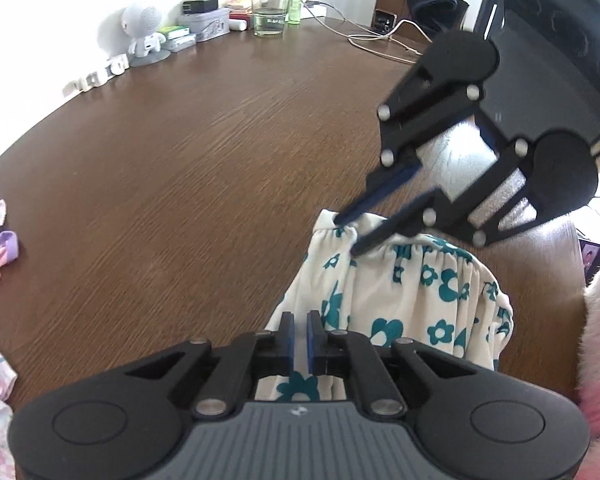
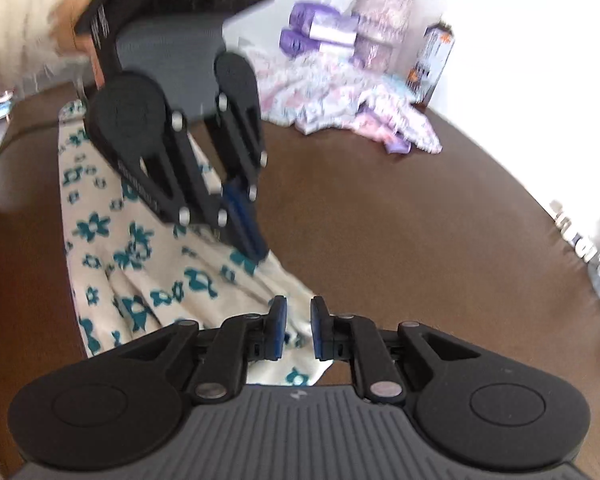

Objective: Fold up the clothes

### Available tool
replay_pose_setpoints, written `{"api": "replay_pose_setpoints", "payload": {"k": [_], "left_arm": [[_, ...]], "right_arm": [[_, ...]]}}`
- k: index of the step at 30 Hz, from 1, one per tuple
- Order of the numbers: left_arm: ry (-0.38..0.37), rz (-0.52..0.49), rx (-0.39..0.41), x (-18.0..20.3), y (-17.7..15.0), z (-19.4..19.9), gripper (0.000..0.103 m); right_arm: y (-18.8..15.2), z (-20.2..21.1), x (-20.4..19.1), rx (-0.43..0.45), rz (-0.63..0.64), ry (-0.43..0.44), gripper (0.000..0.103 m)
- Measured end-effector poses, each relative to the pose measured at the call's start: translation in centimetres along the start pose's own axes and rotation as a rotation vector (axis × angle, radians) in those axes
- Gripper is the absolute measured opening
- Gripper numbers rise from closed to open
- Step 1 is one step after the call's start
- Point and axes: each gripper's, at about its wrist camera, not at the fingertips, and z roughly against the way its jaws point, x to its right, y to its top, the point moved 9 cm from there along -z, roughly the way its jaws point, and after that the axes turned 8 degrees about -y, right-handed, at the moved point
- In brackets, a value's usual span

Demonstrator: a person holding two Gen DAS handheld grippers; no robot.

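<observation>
Left tool (image 1: 299,330): nearly pressed together, apparently empty. Floral garment (image 1: 400,300) at 4 o'clock on the table (image 1: 180,160); light, limp, non-slip. Right tool (image 1: 346,236), at 2 o'clock, spread over the gathered waistband — the firmest hold.

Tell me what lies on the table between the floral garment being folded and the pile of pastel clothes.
Nothing: in the right wrist view, only bare brown table separates the teal-flowered garment from the pastel clothes pile.
</observation>
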Motion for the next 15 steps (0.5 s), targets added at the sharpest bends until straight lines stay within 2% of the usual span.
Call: {"api": "replay_pose_setpoints", "payload": {"k": [7, 9, 11, 13, 15], "left_arm": [[0.072, 0.047, 0.043, -0.7, -0.5, 2.3, 0.008], [0.048, 0.074, 0.091, -0.8, 0.2, 2.9, 0.008], [-0.008, 0.096, 0.129, -0.3, 1.2, 3.0, 0.011], [-0.061, 0.095, 0.129, 0.6, 1.8, 2.4, 0.014], [-0.054, 0.058, 0.092, 1.3, 1.9, 1.3, 0.014]], "right_arm": [[-0.8, -0.6, -1.3, -0.016, 0.034, -0.035, 0.011], [-0.9, -0.6, -1.4, -0.018, 0.032, -0.042, 0.011], [-0.9, -0.6, -1.4, -0.020, 0.028, -0.048, 0.011], [-0.9, -0.6, -1.5, -0.021, 0.022, -0.056, 0.011], [-1.0, -0.5, -1.6, -0.021, 0.017, -0.065, 0.011]]}}
